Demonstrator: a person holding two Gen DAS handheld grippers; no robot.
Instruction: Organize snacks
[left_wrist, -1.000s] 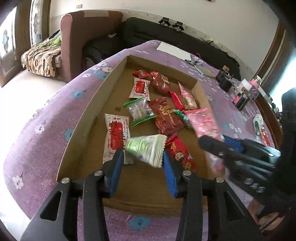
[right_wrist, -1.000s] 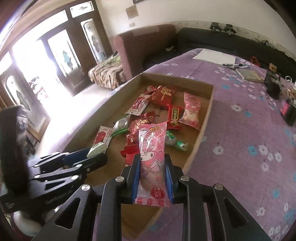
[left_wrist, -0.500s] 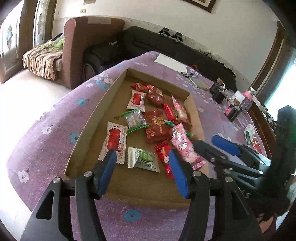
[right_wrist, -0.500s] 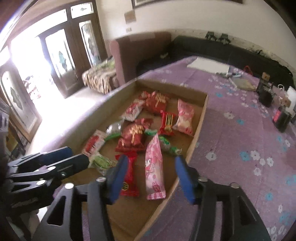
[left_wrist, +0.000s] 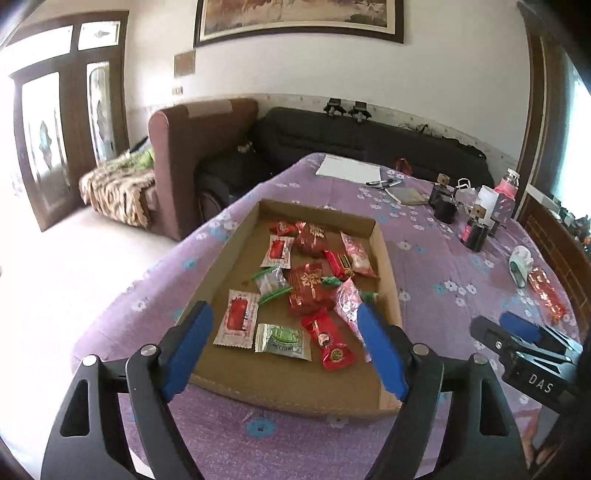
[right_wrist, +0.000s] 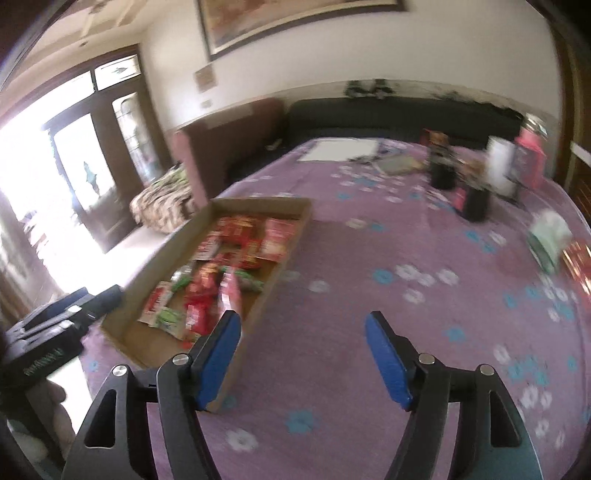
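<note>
A shallow cardboard tray (left_wrist: 384, 251) (right_wrist: 258, 299) on the purple flowered tablecloth (left_wrist: 436, 266) holds several snack packets. A green and silver packet (left_wrist: 282, 341) lies near its front edge beside a red packet (left_wrist: 328, 343). A pink cartoon packet (left_wrist: 347, 301) (right_wrist: 231, 291) lies by the right wall. My left gripper (left_wrist: 286, 345) hovers above the tray's near end, its jaws opening with nothing between them. My right gripper (right_wrist: 303, 354) (left_wrist: 513, 334) is over bare cloth right of the tray, jaws opening and empty. One red packet (left_wrist: 546, 295) lies on the cloth at far right.
Dark bottles (left_wrist: 445, 206), a white jar (left_wrist: 487, 199), a pink box (left_wrist: 504, 206), a white and green object (left_wrist: 521, 266), paper (left_wrist: 349, 171) and a notebook (left_wrist: 412, 195) crowd the table's far right. A brown armchair (left_wrist: 192, 147) and black sofa (left_wrist: 369, 136) stand behind.
Both grippers let go of their packets, opened and pulled back and up. The green packet and the pink packet now lie in the tray. The right gripper swung right, off the tray.
</note>
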